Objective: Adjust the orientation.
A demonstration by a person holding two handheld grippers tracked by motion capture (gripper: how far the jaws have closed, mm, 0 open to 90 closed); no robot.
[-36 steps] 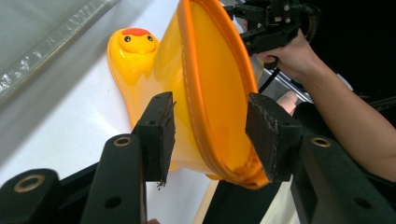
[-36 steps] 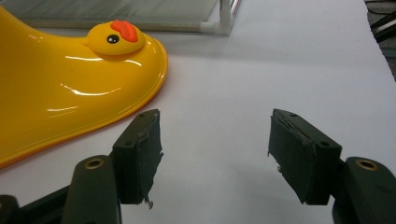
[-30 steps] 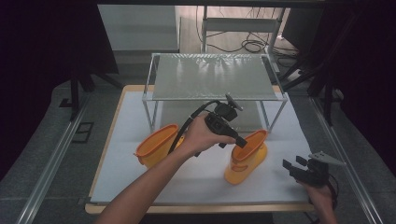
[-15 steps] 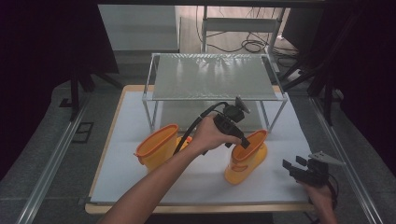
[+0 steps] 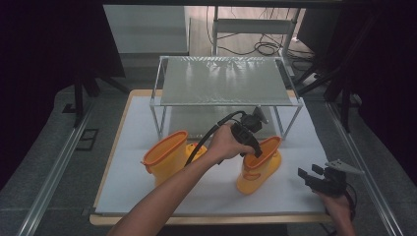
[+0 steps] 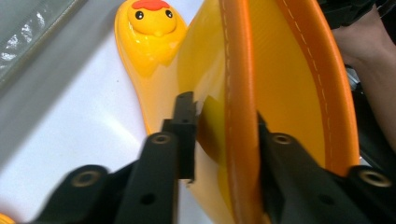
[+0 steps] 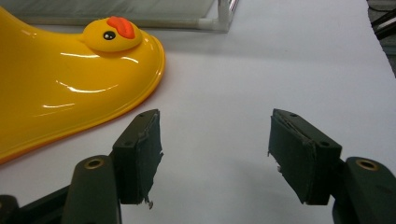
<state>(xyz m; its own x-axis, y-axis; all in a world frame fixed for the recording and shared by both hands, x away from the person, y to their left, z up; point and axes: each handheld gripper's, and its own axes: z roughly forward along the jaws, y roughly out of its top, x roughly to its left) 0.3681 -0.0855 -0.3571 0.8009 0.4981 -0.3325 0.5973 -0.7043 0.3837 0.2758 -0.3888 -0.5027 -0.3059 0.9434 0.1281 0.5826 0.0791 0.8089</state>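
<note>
1. While the left gripper [image 5: 253, 147] reaches down at the top of the right boot [image 5: 258, 164], its jaws have just been closing and now straddle the boot's orange collar [image 6: 240, 93], 1 jaw outside the shaft and 1 inside; they clench the wall of the boot.
2. That right boot stands upright on the white table [image 5: 137, 118], just in front of the metal rack [image 5: 223, 81], near its right front leg.
3. A duck face [image 6: 152, 18] with a red comb sits on the toe of the boot, seen in the left gripper view beyond the jaws.
4. The left boot [image 5: 169, 156], the other of the 2, stands upright on the table to the left of the person's left hand [image 5: 225, 143], apart from the held boot.
5. The right gripper [image 5: 311, 176] rests low near the table's front right corner, well apart from the right boot, with its jaws released and spread wide over bare table.
6. In the right gripper view, the glossy yellow toe of a boot lies ahead and to the left of the pads [image 7: 142, 149], not touching them.
</note>
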